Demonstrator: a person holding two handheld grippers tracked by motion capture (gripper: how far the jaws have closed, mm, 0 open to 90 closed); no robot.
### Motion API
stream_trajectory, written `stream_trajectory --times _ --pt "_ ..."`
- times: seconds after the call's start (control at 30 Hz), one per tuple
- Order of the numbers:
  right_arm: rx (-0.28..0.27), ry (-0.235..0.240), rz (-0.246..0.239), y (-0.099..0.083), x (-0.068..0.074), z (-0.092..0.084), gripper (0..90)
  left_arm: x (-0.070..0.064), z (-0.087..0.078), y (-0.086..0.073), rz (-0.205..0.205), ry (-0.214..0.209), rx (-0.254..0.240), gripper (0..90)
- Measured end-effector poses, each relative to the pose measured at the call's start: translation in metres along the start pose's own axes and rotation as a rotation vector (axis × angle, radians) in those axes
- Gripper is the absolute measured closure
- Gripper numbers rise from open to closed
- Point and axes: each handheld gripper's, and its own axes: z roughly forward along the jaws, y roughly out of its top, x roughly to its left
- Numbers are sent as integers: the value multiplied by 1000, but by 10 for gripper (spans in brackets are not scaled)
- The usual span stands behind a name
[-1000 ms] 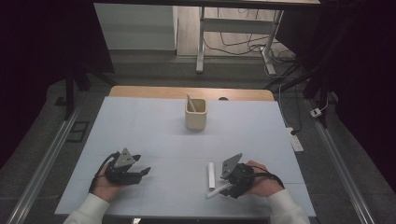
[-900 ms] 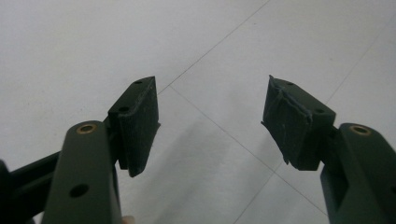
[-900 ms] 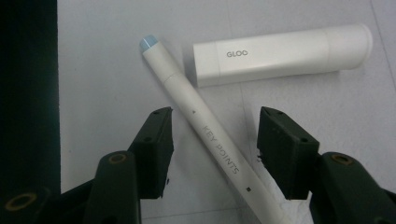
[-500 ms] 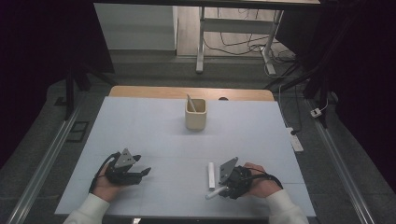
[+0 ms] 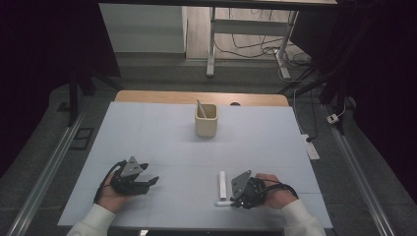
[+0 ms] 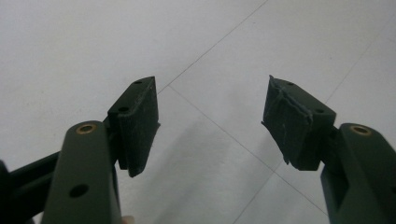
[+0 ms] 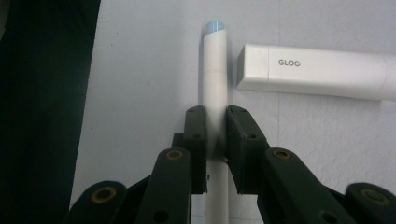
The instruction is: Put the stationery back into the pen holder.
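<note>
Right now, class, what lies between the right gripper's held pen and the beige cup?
In the high view, the white GLOO stick lies just beyond the pen; past it, bare table up to the cup.

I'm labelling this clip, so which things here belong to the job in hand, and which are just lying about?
In the job:
- white pen with a blue tip, clamped in the right gripper
- beige cup, already holding one stick-like item

Lying about:
- white GLOO stick, beside the pen
- left gripper, open over bare table

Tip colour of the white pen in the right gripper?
Light blue; the pen shows best in the right gripper view.
</note>
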Motion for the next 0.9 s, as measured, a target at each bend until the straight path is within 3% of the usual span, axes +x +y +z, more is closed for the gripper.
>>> stream_trajectory --times 0.23,0.27,0.3,0.47,0.9 --pt "-9 -3 -2 -1 0 -1 786 0 0 0 2 0 1 357" --pt "-8 -26 4 -1 0 -1 786 0 0 0 2 0 1 357" --pt "-11 7 11 -1 -1 -1 786 0 0 0 1 0 1 358" --pt "-29 17 50 -2 -4 -4 786 1 0 0 1 0 0 358" --pt "-124 4 134 -5 -9 -18 787 0 0 0 0 0 2 357"
